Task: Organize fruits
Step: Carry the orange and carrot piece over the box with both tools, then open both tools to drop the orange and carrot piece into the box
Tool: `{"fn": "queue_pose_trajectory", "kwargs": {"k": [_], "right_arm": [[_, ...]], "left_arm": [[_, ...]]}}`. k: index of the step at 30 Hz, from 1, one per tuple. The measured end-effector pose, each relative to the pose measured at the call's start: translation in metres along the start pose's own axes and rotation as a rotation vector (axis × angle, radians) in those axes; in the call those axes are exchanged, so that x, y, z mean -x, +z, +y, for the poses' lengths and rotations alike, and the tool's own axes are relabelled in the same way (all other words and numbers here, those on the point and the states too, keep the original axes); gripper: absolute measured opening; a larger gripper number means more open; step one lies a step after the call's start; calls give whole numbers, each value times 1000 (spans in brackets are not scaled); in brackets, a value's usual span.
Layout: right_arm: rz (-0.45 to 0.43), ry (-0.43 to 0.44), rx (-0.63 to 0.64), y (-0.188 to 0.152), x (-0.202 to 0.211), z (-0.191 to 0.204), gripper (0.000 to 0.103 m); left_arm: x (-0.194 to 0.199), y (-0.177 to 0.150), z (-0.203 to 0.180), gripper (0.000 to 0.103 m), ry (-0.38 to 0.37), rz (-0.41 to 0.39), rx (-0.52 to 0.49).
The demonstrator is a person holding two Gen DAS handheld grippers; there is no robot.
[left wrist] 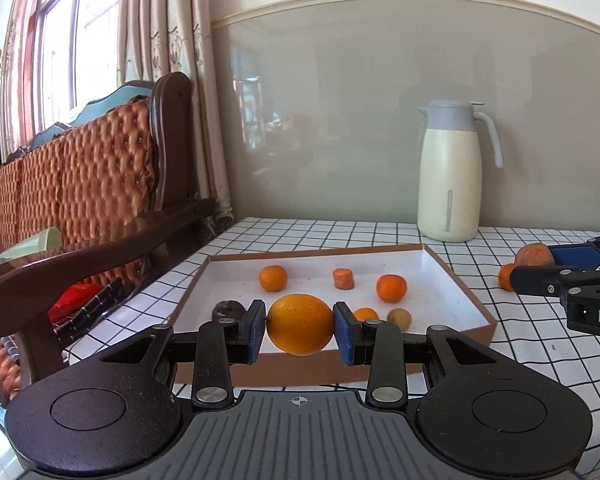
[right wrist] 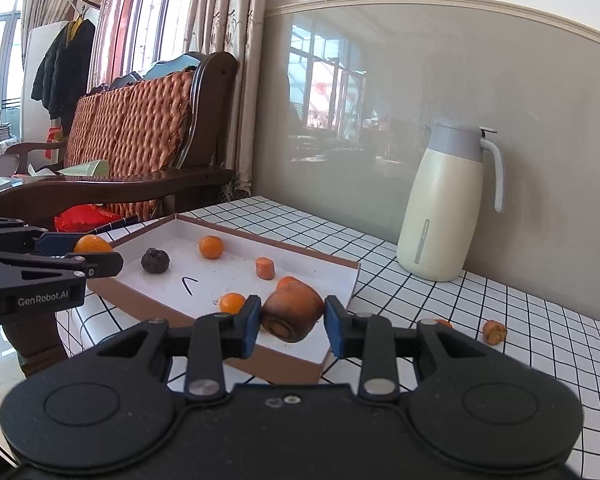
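My left gripper [left wrist: 300,326] is shut on a large orange [left wrist: 300,324] and holds it over the near edge of a shallow white tray [left wrist: 440,272] with brown sides. My right gripper [right wrist: 292,320] is shut on a brown carrot chunk [right wrist: 294,312] above the tray's near right corner [right wrist: 340,280]. In the tray lie small tangerines [left wrist: 273,278] [left wrist: 391,288], a carrot piece [left wrist: 343,278], a dark round fruit [right wrist: 155,260] and a small yellowish fruit [left wrist: 399,318]. The right gripper with its chunk also shows at the right of the left wrist view [left wrist: 534,256].
A cream thermos jug [left wrist: 450,176] stands at the back by the wall. A small carrot bit [right wrist: 495,331] lies on the checked cloth right of the tray. A wooden chair with a woven back [left wrist: 80,184] stands off the table's left edge.
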State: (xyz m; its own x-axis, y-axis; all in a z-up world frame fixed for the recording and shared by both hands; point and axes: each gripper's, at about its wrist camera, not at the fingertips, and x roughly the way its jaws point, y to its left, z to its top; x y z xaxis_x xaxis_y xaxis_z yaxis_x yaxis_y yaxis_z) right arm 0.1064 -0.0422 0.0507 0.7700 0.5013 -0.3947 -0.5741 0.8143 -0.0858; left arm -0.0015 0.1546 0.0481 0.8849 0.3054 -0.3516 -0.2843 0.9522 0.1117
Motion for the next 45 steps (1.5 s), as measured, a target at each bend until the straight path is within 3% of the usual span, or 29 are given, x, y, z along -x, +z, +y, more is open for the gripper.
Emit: {"fn": "queue_pose_trajectory", "kwargs": {"k": [10, 24, 28, 29, 30, 31, 32, 33, 45], "right_arm": [[-5, 8, -11, 13, -41, 0, 26], [51, 18, -49, 19, -100, -12, 26], [82, 43, -54, 19, -116, -17, 27], [102, 59, -49, 19, -123, -17, 38], [129, 54, -35, 17, -129, -16, 71], [141, 27, -21, 16, -133, -16, 88], [104, -18, -15, 12, -130, -15, 97], [58, -33, -18, 8, -126, -15, 97], [59, 19, -65, 12, -125, -14, 97]], "left_arm": [[-34, 6, 39, 37, 70, 3, 47], [-88, 15, 52, 37, 79, 20, 66], [-103, 9, 59, 37, 73, 46, 111], [-107, 5, 62, 40, 61, 40, 128], [-108, 1, 64, 54, 66, 34, 138], [-109, -2, 65, 103, 91, 31, 149], [-107, -5, 67, 103, 124, 3, 163], [-107, -5, 68, 103, 121, -3, 165], [-107, -9, 63, 103, 84, 4, 135]]}}
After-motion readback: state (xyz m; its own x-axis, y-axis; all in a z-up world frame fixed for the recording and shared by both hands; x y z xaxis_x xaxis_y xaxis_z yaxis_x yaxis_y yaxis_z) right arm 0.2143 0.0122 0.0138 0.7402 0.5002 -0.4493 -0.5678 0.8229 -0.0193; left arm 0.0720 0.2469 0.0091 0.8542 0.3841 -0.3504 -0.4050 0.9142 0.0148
